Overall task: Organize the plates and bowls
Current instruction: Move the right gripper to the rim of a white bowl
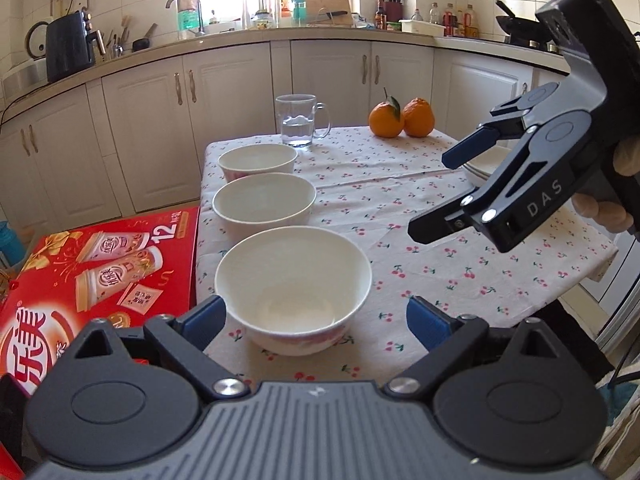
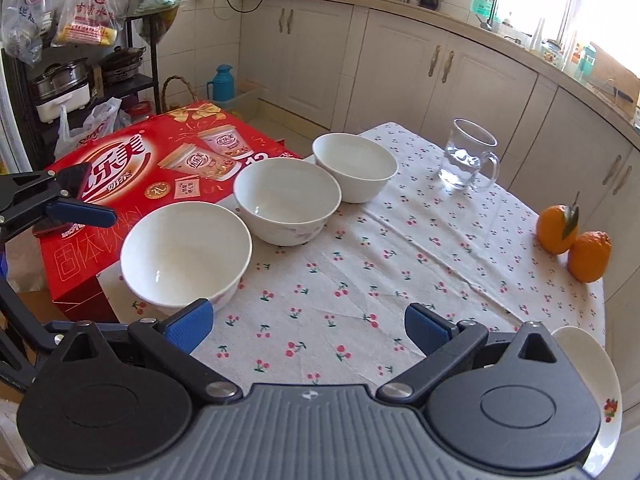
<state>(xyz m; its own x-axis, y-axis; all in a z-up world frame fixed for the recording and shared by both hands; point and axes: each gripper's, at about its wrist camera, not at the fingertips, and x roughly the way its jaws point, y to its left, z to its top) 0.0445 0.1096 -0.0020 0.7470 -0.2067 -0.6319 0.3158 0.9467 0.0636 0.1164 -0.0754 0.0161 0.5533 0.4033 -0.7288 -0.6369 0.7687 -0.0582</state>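
Note:
Three white bowls stand in a row on the cherry-print tablecloth: a near bowl [image 1: 294, 288] [image 2: 186, 256], a middle bowl [image 1: 264, 204] [image 2: 286, 200] and a far bowl [image 1: 258, 162] [image 2: 354, 166]. My left gripper [image 1: 316, 320] [image 2: 86, 196] is open just in front of the near bowl, whose near side lies between the blue fingertips without touching them. My right gripper [image 2: 307, 326] [image 1: 444, 192] hangs open over bare cloth on the right, holding nothing. A stack of white plates [image 1: 480, 168] sits behind it, and a plate rim [image 2: 600, 380] shows at the table's right edge.
A glass mug [image 1: 298, 122] [image 2: 466, 160] with water stands at the back of the table, and two oranges [image 1: 400, 118] [image 2: 572, 240] at its far right corner. A red drink carton [image 1: 100, 272] [image 2: 160, 164] abuts the table's left edge. Kitchen cabinets [image 1: 240, 92] run behind.

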